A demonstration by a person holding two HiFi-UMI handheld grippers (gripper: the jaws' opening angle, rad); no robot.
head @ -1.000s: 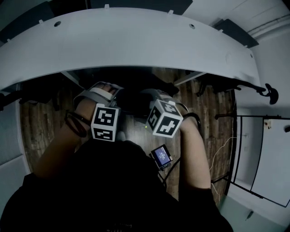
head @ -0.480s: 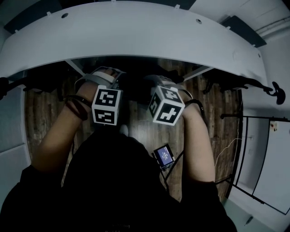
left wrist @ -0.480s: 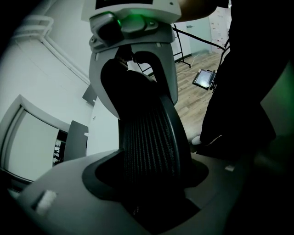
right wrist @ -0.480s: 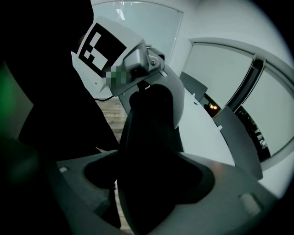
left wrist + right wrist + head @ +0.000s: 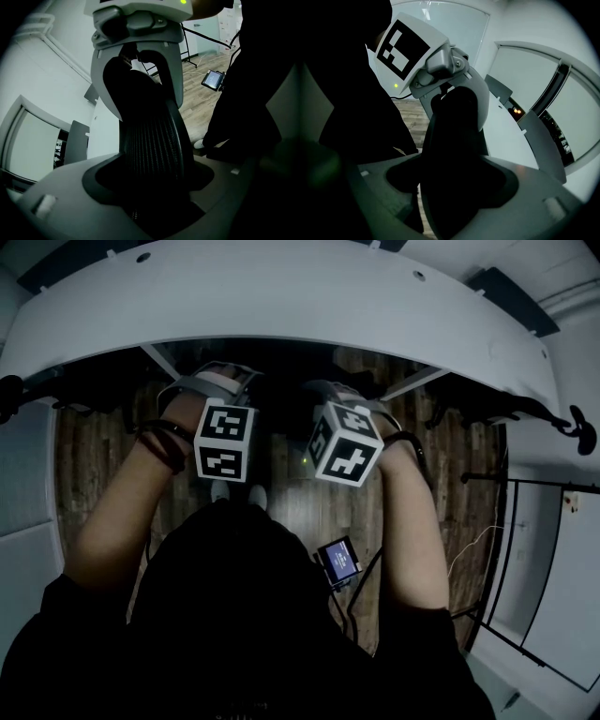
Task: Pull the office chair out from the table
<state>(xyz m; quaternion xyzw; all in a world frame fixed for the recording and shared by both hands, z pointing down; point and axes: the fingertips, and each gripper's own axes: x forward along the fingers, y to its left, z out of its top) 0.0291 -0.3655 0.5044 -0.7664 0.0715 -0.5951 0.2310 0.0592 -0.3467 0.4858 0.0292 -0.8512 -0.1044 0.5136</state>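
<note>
The black office chair's backrest (image 5: 279,409) stands under the edge of the curved white table (image 5: 281,296). My left gripper (image 5: 225,395) grips the backrest's top on the left; its ribbed black mesh (image 5: 152,145) fills the gap between the jaws, which are opening slightly. My right gripper (image 5: 328,401) holds the same top edge a little to the right, with the dark backrest (image 5: 454,150) wedged between its jaws. Each gripper view shows the other gripper just beyond the backrest. The seat and wheels are hidden.
A small device with a lit screen (image 5: 337,561) hangs on a cable by my right side. A black stand (image 5: 525,484) is on the wood floor at the right. Dark chairs and table legs (image 5: 159,360) sit under the table.
Both grippers keep hold of the backrest. In the head view the table and both grippers now sit higher in the picture, and more of my dark clothing shows below them.
</note>
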